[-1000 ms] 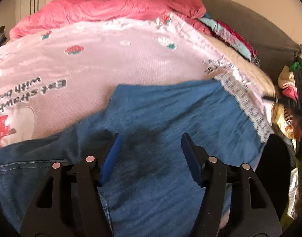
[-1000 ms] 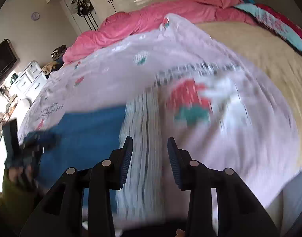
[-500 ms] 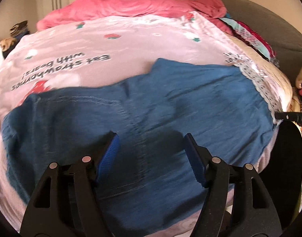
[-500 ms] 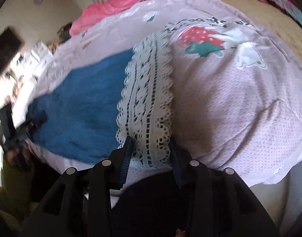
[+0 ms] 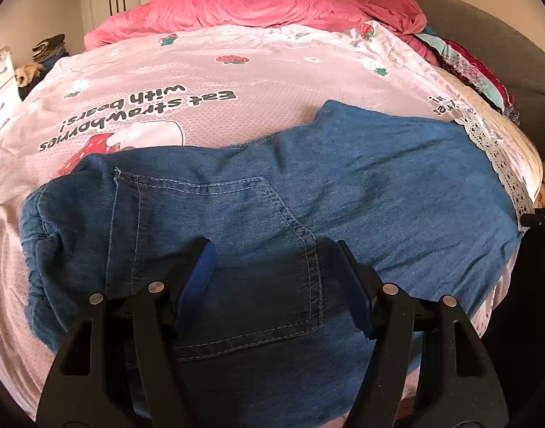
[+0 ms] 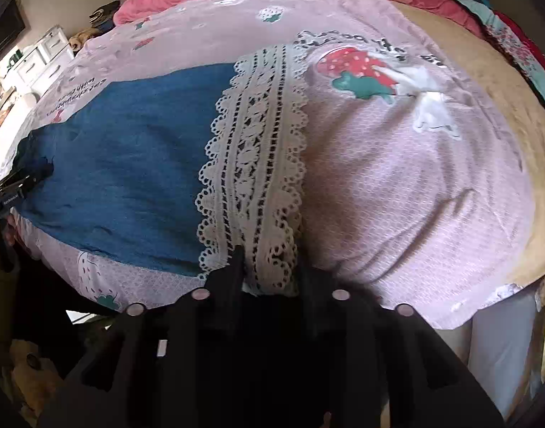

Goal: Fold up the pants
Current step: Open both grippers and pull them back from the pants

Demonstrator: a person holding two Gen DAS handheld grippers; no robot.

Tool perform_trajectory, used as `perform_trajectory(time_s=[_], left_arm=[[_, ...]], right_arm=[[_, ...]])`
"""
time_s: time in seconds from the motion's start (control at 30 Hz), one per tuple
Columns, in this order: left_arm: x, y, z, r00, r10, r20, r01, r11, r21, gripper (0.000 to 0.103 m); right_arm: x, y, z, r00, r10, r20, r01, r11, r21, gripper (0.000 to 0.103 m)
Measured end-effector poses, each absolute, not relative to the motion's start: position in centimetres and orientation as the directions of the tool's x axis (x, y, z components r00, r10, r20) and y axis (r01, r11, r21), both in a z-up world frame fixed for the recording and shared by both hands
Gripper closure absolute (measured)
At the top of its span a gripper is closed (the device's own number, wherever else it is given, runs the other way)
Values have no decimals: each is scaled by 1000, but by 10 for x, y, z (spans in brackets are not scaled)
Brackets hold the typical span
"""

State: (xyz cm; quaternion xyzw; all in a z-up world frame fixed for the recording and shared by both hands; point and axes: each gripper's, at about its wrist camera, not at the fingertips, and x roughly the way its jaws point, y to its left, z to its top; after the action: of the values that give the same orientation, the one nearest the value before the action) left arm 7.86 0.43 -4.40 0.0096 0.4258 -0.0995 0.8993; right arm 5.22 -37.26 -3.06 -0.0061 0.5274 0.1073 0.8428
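Blue denim pants (image 5: 361, 185) lie flat across a pink strawberry-print bedspread (image 5: 208, 71). My left gripper (image 5: 274, 260) hovers open just above their back pocket (image 5: 272, 249), with nothing pinched. In the right wrist view the pants (image 6: 129, 157) stretch to the left, and a white lace band (image 6: 258, 149) covers their near end. My right gripper (image 6: 268, 262) points down at the bed's edge. Its jaws are opening, with the lower end of the lace between the dark fingers (image 6: 236, 264). I cannot see the pads pressing on it.
A heap of pink quilt (image 5: 258, 7) lies at the far side of the bed, with colourful folded fabric (image 5: 465, 67) at the right. White drawers (image 6: 40, 57) and a clothes pile stand beyond the bed. The bed's edge drops off just below the right gripper.
The left gripper has slid along the pants, so the back pocket now lies under it. The right gripper has sunk toward the bed's edge and now straddles the lace band.
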Motion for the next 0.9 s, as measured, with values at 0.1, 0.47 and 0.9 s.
perform_trajectory(time_s=[0.1, 0.47, 0.9], left_arm=[[76, 4, -41, 625, -167, -762, 180, 981, -67, 43], [82, -34, -10, 647, -232, -727, 269, 961, -67, 29], [104, -6, -49, 628, -169, -759, 199, 978, -53, 26]], right_arm=[[39, -379, -15, 481, 149, -864, -151, 985, 86, 61], [53, -282, 19, 557, 319, -767, -391, 915, 97, 36], [102, -290, -32, 453, 325, -830, -237, 942, 239, 35]])
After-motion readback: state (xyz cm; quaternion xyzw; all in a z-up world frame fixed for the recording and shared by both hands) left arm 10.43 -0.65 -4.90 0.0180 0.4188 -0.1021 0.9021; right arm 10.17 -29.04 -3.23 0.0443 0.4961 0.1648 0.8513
